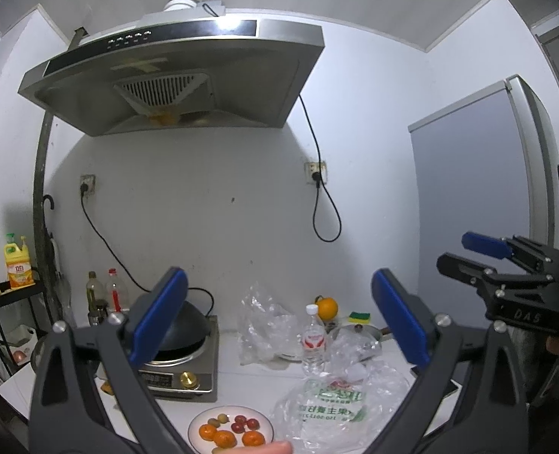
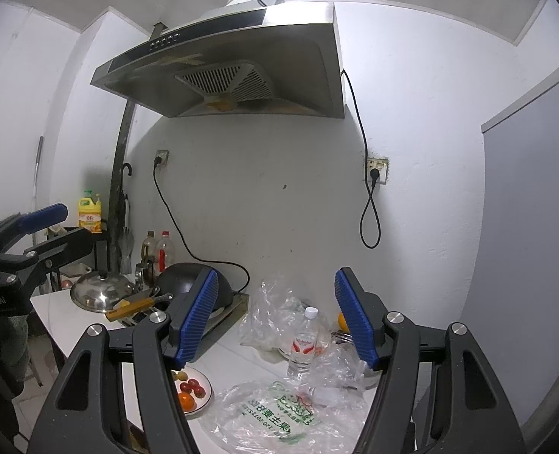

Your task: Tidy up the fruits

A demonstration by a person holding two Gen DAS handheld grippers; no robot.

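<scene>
A white plate (image 1: pixel 266 420) on the counter holds small oranges (image 1: pixel 223 438), red cherry tomatoes (image 1: pixel 241 424) and greenish grapes (image 1: pixel 219 420). It shows in the right wrist view too (image 2: pixel 206 386). A clear plastic bag with green print (image 1: pixel 332 408) lies right of the plate, also in the right wrist view (image 2: pixel 279 416). A large orange (image 1: pixel 326 308) sits at the back. My left gripper (image 1: pixel 277 316) is open, empty, raised above the counter. My right gripper (image 2: pixel 277 317) is open and empty, also raised; it appears in the left wrist view (image 1: pixel 468 255).
An induction cooker (image 1: pixel 183 376) with a black wok stands left of the plate. A water bottle (image 1: pixel 312 340), crumpled clear bags (image 1: pixel 264 321), a pot with a lid (image 1: pixel 359 333) and a sponge (image 1: pixel 359 317) sit behind. A range hood (image 1: pixel 173 79) hangs overhead. A fridge (image 1: pixel 480 196) stands right.
</scene>
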